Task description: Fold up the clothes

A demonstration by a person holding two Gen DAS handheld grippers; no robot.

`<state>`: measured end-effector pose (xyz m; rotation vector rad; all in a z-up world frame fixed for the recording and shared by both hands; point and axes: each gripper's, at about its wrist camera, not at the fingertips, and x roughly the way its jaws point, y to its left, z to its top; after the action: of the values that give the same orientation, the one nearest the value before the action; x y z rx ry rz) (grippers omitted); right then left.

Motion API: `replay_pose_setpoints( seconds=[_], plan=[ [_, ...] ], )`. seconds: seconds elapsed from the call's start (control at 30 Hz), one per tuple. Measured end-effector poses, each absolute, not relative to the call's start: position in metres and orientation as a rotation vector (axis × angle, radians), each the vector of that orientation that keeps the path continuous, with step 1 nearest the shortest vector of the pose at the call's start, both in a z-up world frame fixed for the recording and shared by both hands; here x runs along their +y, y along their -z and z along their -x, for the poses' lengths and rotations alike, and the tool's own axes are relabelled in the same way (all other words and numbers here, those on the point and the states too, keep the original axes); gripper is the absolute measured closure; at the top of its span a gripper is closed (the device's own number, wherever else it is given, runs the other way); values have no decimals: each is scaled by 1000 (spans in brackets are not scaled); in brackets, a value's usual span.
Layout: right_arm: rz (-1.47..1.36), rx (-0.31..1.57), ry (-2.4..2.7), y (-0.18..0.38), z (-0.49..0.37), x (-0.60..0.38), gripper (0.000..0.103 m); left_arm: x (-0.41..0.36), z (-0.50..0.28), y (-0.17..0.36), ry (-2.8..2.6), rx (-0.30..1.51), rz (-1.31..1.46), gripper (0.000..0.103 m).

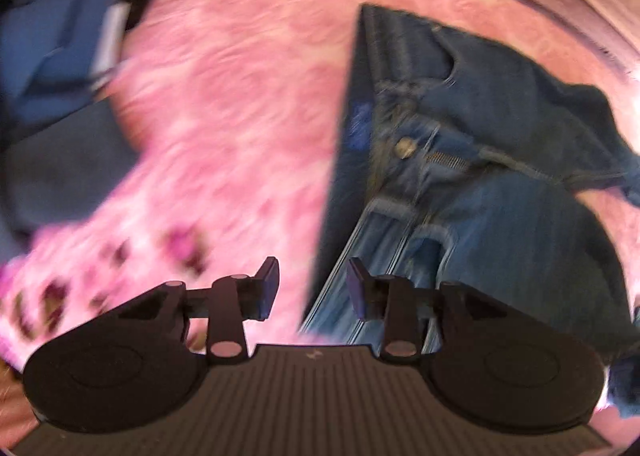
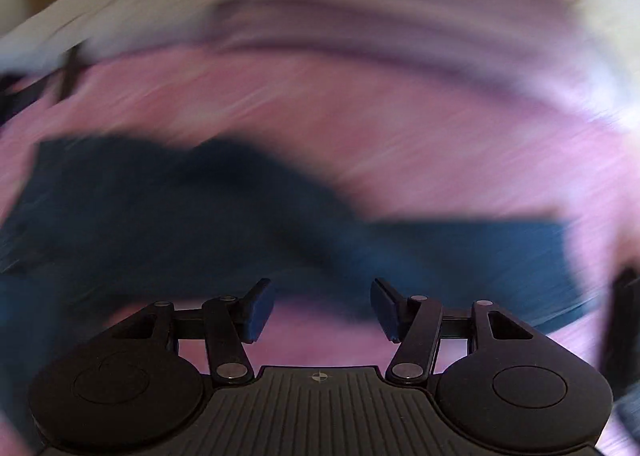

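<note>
My left gripper (image 1: 312, 288) hangs over a pink blanket (image 1: 240, 95), and its jaws stand apart with nothing between them. The jeans (image 1: 460, 159) lie on the blanket ahead of these jaws and to their right, with the waistband, the metal button (image 1: 405, 147) and the zipper facing up; their near edge passes just under the right jaw. Far to the left of the jaws is a pile of dark blue clothes (image 1: 60, 55). My right gripper (image 2: 322, 308) also has its jaws wide apart and empty. This view is very blurred: a dark blue cloth, probably the same jeans, stretches across just ahead of the jaws.
</note>
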<state>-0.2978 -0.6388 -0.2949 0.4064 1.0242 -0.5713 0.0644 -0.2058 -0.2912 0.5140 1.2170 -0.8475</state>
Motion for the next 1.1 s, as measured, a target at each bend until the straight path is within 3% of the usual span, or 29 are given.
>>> replay_pose_setpoints(
  seconds=[0.23,0.3,0.37,0.47,0.63,1.0,1.1],
  plan=[
    [-476,1117,220,324,262,-496,46,-279,-118,342,1049,1193,-532,65],
    [-460,1132,189,332,246,-459,42,-297,-144,352,1096,1181,-502,65],
    [-457,1134,185,332,237,-429,31,-320,-167,359,1158,1171,-477,64],
    [-428,1128,199,338,206,-377,29,-359,-198,372,1256,1164,-485,58],
    [-361,1124,179,354,141,-300,29,-411,-210,386,1388,1128,-598,58],
    [-340,1124,265,381,74,-255,27,-437,-217,399,1419,1213,-670,59],
    [-293,1143,299,386,65,-247,21,-442,-222,402,1429,1244,-652,59]
  ],
)
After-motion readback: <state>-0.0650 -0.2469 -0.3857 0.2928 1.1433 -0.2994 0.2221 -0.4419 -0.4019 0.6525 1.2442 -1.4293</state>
